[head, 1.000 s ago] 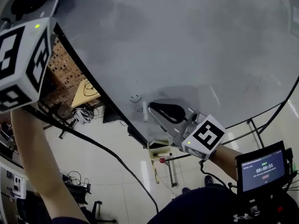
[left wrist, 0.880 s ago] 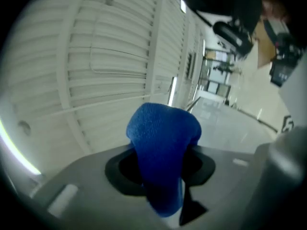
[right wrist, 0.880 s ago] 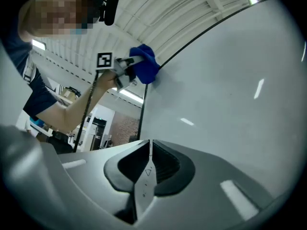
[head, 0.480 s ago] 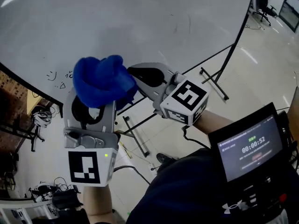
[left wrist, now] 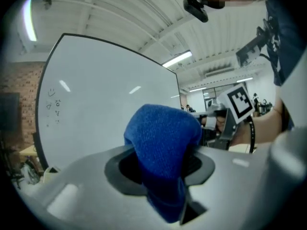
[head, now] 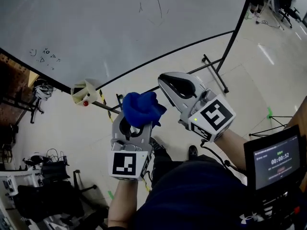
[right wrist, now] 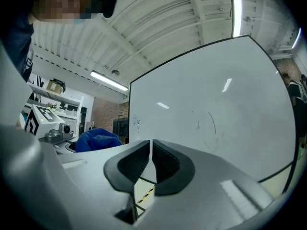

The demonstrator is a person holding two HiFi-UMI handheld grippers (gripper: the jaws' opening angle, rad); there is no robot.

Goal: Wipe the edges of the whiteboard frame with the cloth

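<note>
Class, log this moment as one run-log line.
left gripper: shut on blue cloth | right gripper: shut, empty | whiteboard: not touched

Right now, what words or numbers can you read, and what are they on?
"00:00:52": on the small screen at lower right.
Smaller lines on that screen: too blurred to read.
Scribbles on the whiteboard: doodles and strokes, no readable words.
Left cube and right cube: square marker patterns, no words.
</note>
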